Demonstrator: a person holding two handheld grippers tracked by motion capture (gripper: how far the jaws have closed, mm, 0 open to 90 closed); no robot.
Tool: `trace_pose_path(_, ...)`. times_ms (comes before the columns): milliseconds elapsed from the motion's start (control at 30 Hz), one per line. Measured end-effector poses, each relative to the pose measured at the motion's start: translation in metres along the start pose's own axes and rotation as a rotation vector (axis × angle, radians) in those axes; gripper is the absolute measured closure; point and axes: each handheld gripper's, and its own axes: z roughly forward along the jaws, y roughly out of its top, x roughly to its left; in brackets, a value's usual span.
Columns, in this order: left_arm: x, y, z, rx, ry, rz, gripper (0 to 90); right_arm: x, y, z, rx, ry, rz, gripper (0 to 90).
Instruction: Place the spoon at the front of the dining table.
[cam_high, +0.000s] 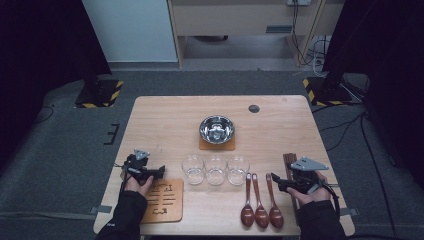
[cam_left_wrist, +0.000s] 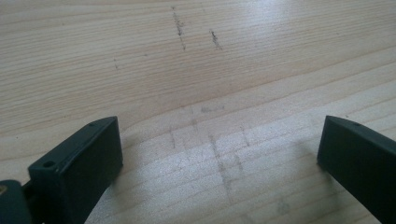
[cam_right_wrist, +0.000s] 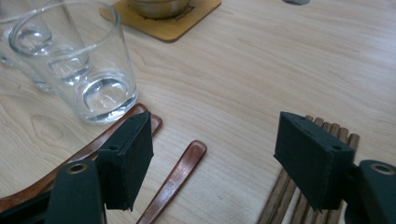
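The right gripper (cam_high: 278, 183) is hovering with jaws wide and nothing between them, the rightmost spoon (cam_high: 274, 206) just left of it and the chopsticks (cam_high: 289, 165) beneath, near the table's right edge (cam_high: 334, 190). The right gripper view is showing that spoon's handle (cam_right_wrist: 175, 179) lying in the gap between the jaws. The left gripper (cam_high: 159, 172) is sitting wide over bare wood, beside the slotted wooden board (cam_high: 165, 201) at the near-left edge.

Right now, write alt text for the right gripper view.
The right gripper stands open above the handle of a brown spoon on a wooden table. A clear glass stands to its left, dark chopsticks lie to its right.
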Motion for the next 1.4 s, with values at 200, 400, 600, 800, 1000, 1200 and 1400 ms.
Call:
trace_pose_path(200,0.000,0.000,0.000,0.000,0.000,0.000,0.0,0.006,-0.003,0.003,0.019,0.017,-0.016,28.5)
trace_pose_path(400,0.001,0.000,0.000,0.000,-0.004,0.003,0.0,0.014,-0.009,0.006,0.046,0.040,-0.019,30.5)
trace_pose_path(600,0.001,0.000,0.000,0.000,-0.005,0.005,0.0,0.016,-0.014,0.005,0.067,0.049,-0.016,34.8)
trace_pose_path(800,0.001,0.000,0.000,0.000,-0.005,0.005,0.0,0.019,-0.019,0.007,0.089,0.063,-0.024,39.2)
trace_pose_path(1000,0.001,0.000,0.000,0.000,-0.004,0.005,0.0,0.021,-0.023,0.011,0.131,0.078,-0.023,45.0)
trace_pose_path(1200,0.001,0.000,0.000,0.000,-0.005,0.005,0.0,0.026,-0.027,0.016,0.174,0.104,-0.031,49.5)
trace_pose_path(1400,0.001,0.000,0.000,0.000,-0.005,0.005,0.0,0.026,-0.030,0.019,0.221,0.098,-0.026,55.1)
